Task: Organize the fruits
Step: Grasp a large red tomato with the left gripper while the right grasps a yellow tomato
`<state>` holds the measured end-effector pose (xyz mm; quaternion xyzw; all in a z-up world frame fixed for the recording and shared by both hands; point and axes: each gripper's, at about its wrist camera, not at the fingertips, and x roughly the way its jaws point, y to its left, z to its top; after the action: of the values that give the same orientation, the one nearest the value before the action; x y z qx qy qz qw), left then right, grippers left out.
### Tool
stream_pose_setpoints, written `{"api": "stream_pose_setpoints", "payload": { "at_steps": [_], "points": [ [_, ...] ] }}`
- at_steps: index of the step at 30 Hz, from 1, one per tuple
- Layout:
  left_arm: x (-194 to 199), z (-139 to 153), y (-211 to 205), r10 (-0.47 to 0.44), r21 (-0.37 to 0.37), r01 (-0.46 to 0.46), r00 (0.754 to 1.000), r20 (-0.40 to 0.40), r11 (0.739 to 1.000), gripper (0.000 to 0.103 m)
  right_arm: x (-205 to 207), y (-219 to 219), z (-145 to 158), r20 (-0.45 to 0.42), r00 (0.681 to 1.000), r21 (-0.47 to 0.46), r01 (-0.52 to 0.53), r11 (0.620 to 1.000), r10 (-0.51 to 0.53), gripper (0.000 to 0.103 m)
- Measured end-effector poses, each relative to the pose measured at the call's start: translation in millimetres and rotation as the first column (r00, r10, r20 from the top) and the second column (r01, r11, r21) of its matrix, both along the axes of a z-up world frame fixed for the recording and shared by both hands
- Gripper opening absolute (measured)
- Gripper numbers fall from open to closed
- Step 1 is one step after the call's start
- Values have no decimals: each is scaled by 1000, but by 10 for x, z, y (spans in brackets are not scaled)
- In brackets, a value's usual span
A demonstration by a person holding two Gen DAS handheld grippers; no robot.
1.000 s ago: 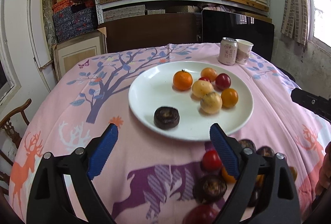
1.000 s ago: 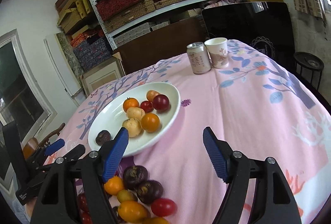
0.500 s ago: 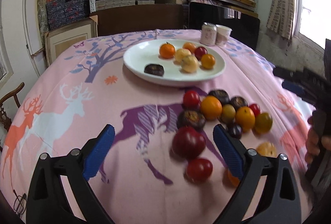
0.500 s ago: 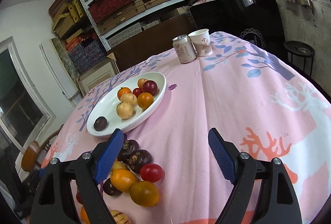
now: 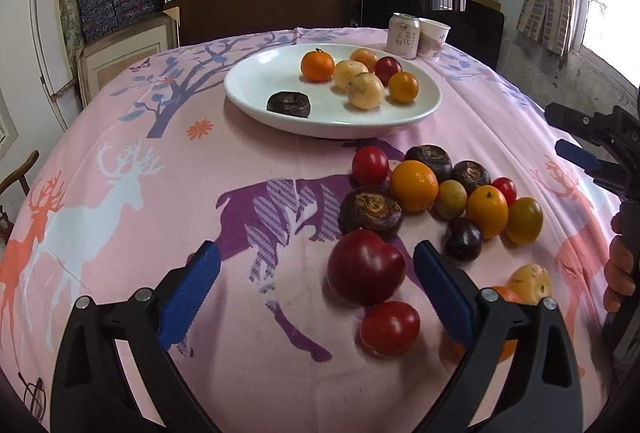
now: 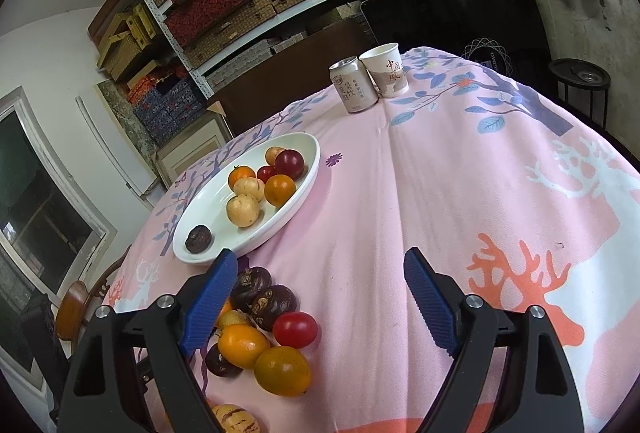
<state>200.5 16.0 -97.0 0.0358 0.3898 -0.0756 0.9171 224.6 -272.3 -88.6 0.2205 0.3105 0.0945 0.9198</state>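
Fruits [image 5: 414, 185] partly hidden behind left gripper [image 5: 316, 289] finger [image 5: 440, 297].

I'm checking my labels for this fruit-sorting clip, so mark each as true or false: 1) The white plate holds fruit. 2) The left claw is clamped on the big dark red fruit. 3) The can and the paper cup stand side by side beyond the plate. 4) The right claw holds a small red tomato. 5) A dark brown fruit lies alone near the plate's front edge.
1) True: the white plate holds several fruits.
2) False: the left claw is open; the big dark red fruit lies between its fingers, unpressed.
3) True: can, paper cup.
4) False: the right claw is open, holding nothing.
5) True: dark brown fruit.
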Motion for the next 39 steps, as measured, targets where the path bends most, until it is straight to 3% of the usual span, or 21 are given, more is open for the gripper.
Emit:
{"api": "stream_pose_setpoints", "payload": {
  "at_steps": [4,7,13,17,22,24,27,29,32,39],
  "points": [
    [65,-24,-9,-53,-55,51,998,-38,997,71,7,15,-6,-4,1000,-2,-2,1000,2,86],
    [91,-54,-54,-77,-60,74,995,-56,995,65,5,15,-6,-3,1000,-2,-1,1000,1,86],
    [166,-141,-99,-141,-119,128,984,-113,985,41,23,47,-44,-14,1000,-7,-6,1000,6,86],
    [151,-139,-55,-119,-127,105,987,-108,986,41,43,79,-69,-29,999,-19,-19,1000,18,86],
    [147,-83,182,0,-132,-10,997,-76,991,41,-16,158,-130,-72,994,-31,-90,995,87,86],
    [161,-77,233,23,-131,-33,997,-77,991,41,-85,259,-176,-102,987,-83,-129,988,120,85],
    [159,-64,231,16,-127,-26,997,-76,992,41,-157,409,-237,-138,974,-132,-196,972,178,72],
    [145,-58,221,8,-121,-17,997,-72,993,41,-181,438,-226,-131,972,-134,-213,968,196,69],
    [134,-56,227,8,-120,-17,997,-72,993,41,-164,424,-264,-154,966,-114,-226,967,207,56],
    [119,-79,194,5,-109,-14,997,-80,994,41,-165,532,-299,-186,950,-137,-279,950,252,53]
  ]
}}
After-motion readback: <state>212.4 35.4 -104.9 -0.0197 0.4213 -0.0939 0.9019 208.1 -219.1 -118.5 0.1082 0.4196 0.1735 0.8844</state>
